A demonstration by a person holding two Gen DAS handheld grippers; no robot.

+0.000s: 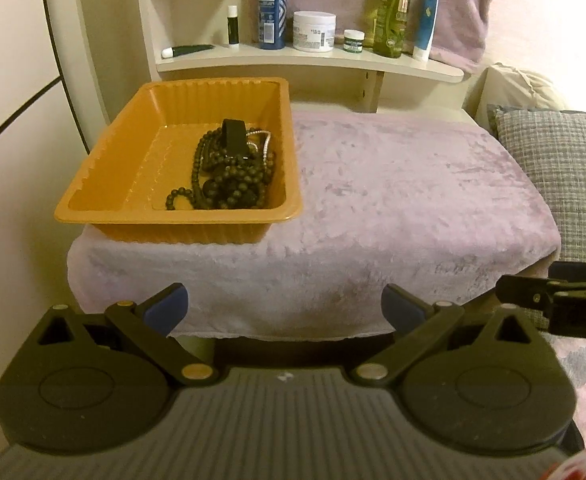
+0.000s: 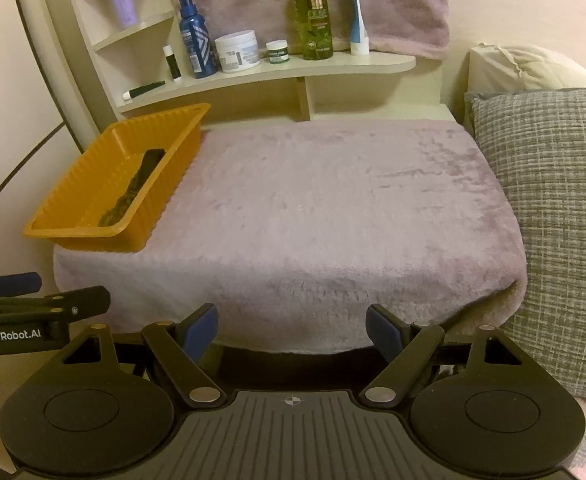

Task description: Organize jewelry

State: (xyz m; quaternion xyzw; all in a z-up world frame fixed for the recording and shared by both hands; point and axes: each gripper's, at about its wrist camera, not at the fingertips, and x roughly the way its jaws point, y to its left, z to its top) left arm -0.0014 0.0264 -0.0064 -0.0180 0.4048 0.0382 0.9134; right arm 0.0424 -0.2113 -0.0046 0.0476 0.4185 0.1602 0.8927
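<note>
jewelry piled in the tray, both grippers waiting short of it

left wrist view: jewelry (image 1: 229, 168) sits in a dark tangle at the right end of the orange tray (image 1: 105, 184) — black beaded strands, a silvery chain, a dark block standing on top. the left hand-held gripper (image 1: 285, 308) hangs short of the surface with its jaws apart and nothing between them. risk, as i read it: those strands are knotted together, so a pinch on one bead line could drag the whole clump up, or snag the chain. the tray looks light and its near edge juts past the towel (image 1: 393, 200), so a tug could tip it off. the towel's plush pile could also catch a chain laid on it.

right wrist view: the right hand-held gripper (image 2: 291, 330) is also spread wide and empty, near the towel's front edge. the left gripper's fingers poke in at the left, close enough that the two could bump if both go for the tray (image 2: 73, 204). room: towel-draped surface, a shelf (image 2: 277, 70) behind with bottles and jars, a grey pillow (image 2: 553, 208) on the right.
</note>
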